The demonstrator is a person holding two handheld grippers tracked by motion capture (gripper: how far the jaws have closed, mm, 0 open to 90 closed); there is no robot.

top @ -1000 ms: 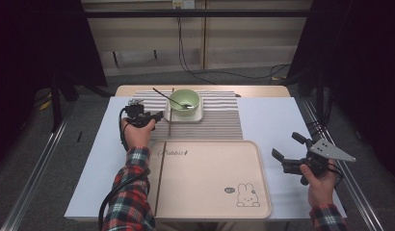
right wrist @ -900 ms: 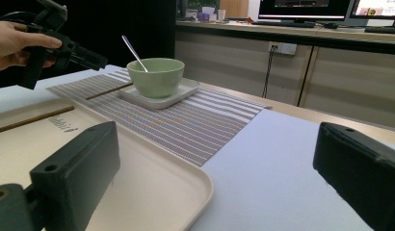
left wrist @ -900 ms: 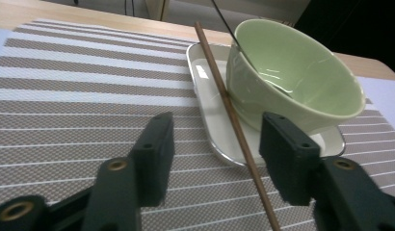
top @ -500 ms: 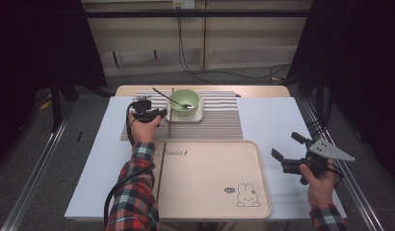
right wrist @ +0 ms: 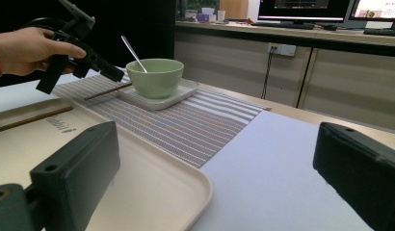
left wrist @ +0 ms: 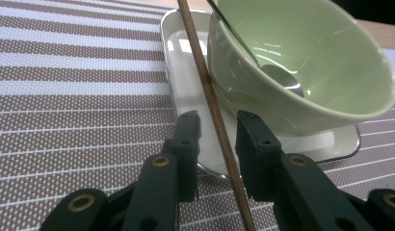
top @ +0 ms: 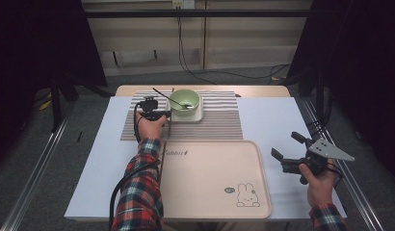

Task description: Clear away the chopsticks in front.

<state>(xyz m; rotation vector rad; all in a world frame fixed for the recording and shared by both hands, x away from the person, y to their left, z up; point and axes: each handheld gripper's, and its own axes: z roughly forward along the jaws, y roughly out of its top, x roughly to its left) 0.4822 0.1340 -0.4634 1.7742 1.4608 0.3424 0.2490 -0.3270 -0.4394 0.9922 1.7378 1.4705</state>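
A pale green bowl (top: 185,102) with a metal spoon (left wrist: 277,77) in it stands on a white square plate (top: 197,117) on the striped mat (top: 219,120). A brown chopstick (left wrist: 210,96) leans across the plate's left edge. My left gripper (top: 165,114) reaches that edge, and in the left gripper view (left wrist: 218,122) the chopstick runs between its jaws. The jaws have just been closing, but a gap still shows on the left side of the stick. My right gripper (top: 285,145) is held wide open with nothing in it beside the tray's right edge.
A beige tray (top: 210,202) with a rabbit print lies at the table's front, and a second chopstick (top: 162,155) lies along its left edge. A white sheet (top: 272,115) covers the table. A cable trails from the left gripper along the plaid sleeve (top: 138,192).
The left hand has moved right toward the plate, bringing its jaws around the leaning chopstick. The right hand has kept still.
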